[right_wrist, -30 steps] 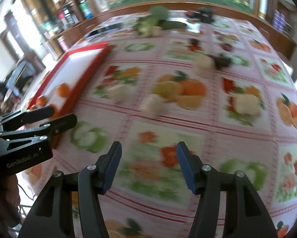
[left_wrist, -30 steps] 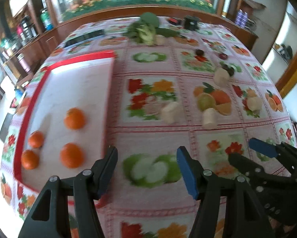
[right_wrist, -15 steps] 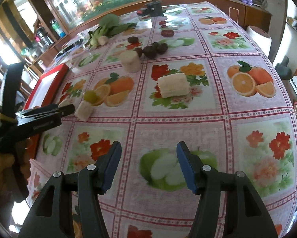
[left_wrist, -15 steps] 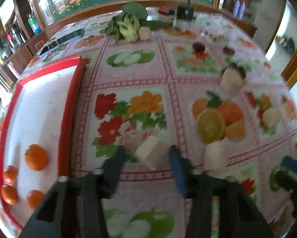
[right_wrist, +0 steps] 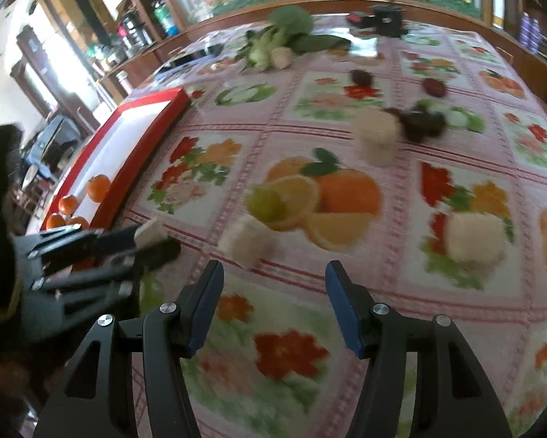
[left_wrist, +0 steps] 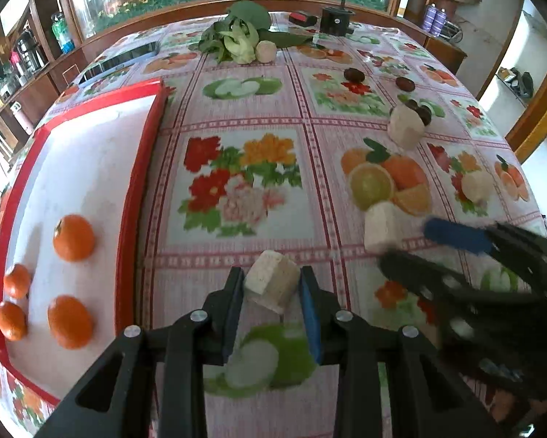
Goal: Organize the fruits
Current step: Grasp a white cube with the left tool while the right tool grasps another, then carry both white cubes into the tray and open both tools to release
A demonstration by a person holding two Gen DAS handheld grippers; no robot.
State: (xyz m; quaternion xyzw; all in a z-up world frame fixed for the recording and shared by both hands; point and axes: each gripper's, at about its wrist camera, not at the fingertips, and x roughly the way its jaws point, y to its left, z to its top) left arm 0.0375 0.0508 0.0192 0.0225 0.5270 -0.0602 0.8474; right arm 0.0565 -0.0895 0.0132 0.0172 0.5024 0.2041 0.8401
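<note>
- The left tool (left_wrist: 271, 292) is closed on a pale fruit chunk (left_wrist: 271, 284), pads on opposite faces so it can be lifted toward the red tray (left_wrist: 129, 197) to its left, where the oranges (left_wrist: 73, 237) sit.
- The right tool (right_wrist: 273, 303) is half open and empty, with another chunk (right_wrist: 246, 241) just ahead on the counter (right_wrist: 346, 328), likely its next pick.

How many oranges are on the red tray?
4, all real oranges at the near end of the red tray: one farthest up, one small at the left edge, one small below it, one big nearest. None looks hidden.
</note>
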